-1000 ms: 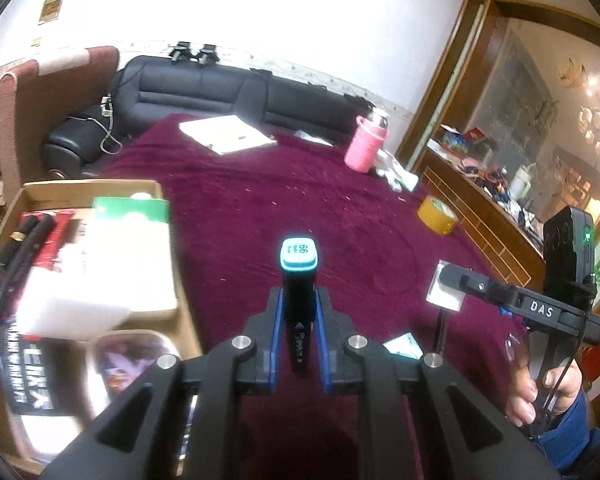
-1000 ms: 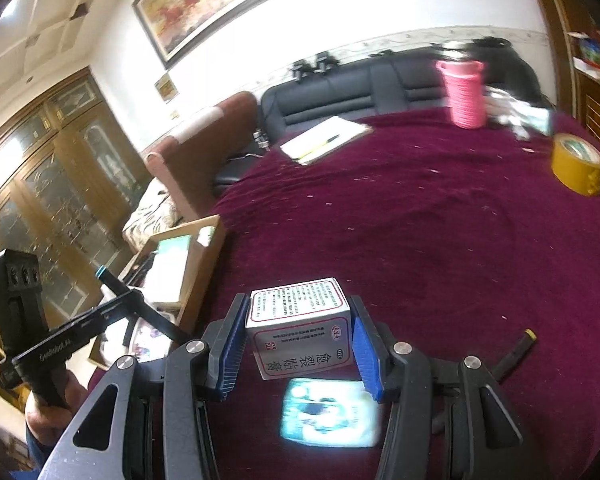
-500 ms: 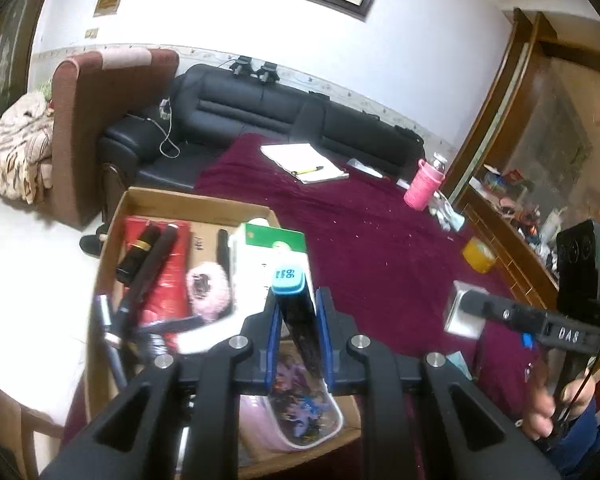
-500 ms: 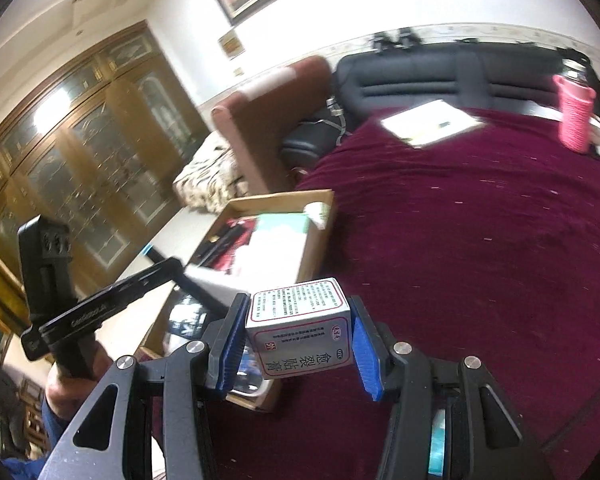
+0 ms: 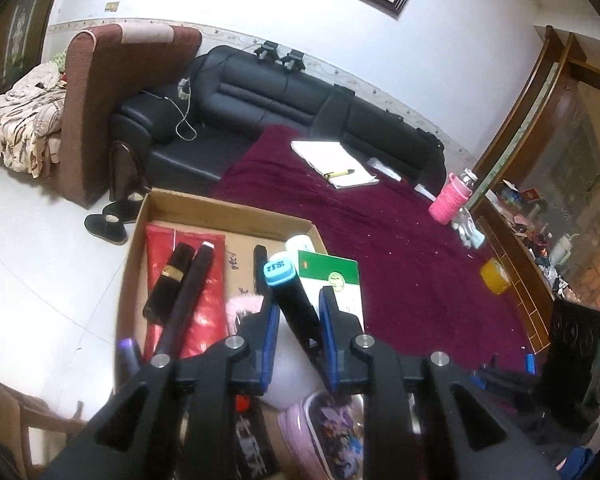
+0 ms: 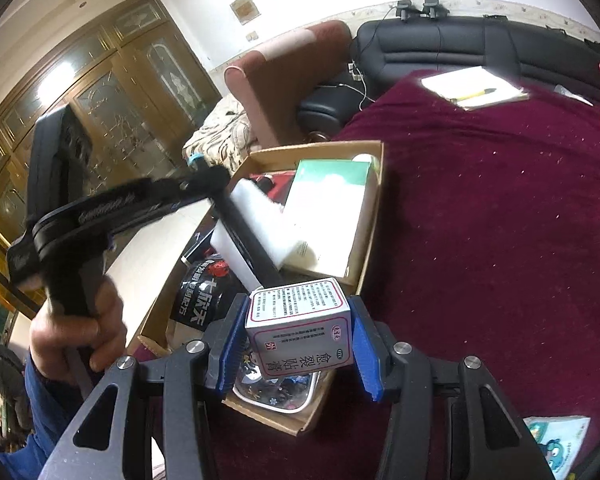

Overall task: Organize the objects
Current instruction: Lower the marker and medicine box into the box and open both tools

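Hovering over the open brown cardboard box [image 5: 224, 210], a black marker with a teal cap [image 5: 290, 294] sits clamped in the left gripper [image 5: 296, 312]; the right gripper [image 6: 296, 338] pinches a small white printed carton [image 6: 300, 330] above the box's near rim, maroon tablecloth [image 6: 480, 220] bare alongside.

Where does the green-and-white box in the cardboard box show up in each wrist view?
Left wrist: green-and-white box sits just right of centre, beyond the left gripper and its black marker.
Right wrist: green-and-white box lies at centre, above the right gripper.
Shared landmark: the notepad with its pen.
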The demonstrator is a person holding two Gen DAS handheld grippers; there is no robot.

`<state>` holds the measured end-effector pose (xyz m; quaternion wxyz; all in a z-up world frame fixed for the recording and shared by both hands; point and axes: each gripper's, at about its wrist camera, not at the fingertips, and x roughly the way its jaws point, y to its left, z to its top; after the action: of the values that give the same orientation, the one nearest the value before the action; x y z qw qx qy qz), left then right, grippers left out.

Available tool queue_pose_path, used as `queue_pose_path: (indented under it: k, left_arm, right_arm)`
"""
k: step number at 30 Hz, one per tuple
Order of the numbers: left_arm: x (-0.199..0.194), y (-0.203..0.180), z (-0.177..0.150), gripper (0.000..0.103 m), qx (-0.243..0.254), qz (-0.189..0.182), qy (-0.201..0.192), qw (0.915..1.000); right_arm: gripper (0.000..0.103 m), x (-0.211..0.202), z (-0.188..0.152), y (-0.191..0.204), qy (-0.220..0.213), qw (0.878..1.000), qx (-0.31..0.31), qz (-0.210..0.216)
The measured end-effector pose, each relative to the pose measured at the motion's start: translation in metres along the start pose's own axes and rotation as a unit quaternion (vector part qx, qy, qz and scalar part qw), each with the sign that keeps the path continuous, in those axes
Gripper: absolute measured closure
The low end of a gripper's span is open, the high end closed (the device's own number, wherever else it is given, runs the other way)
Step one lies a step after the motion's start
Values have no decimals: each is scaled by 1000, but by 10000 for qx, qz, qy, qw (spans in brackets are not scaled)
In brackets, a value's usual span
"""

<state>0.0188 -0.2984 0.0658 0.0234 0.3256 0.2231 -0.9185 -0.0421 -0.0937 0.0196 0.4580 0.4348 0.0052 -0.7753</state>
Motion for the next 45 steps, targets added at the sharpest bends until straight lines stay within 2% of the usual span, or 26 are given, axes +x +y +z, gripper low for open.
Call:
queue_pose_path:
  k: [7,11,14,22,33,37,41,43,45]
  left_arm:
    - [19,2,13,81,128,263,339,9990]
    - [34,4,22,83,363,627,555,9958]
    - [48,7,24,84,359,601,795,9944]
    - [65,19,20,84,222,680,986,9926]
    - [33,33,21,84,-135,375,677,9969]
    - [20,34,21,84,-218,281,503,9981]
    - [10,31,17,83,-219,221,417,9986]
    - [7,30,15,83,-202,181,405,9988]
    - [5,29,13,83,-192,156,394,9989]
  right_arm:
    - [49,-1,1,5,-34,10000,-29,41]
    - [49,4,1,11,10,9999,-74,103]
    - [49,8,3,18,40,9998,-144,137]
    - [49,25,11,46,49,9984,-550,81]
    - [49,59,26,43,-77,9969,-661,-417]
    - [49,74,27,41,70,9965,-681,-474]
    - [46,72,28,38,65,9968,-643,-471]
    - [42,67,30,36,71,9971,-631,-431]
    - [26,60,30,35,22,9975,-601,-383]
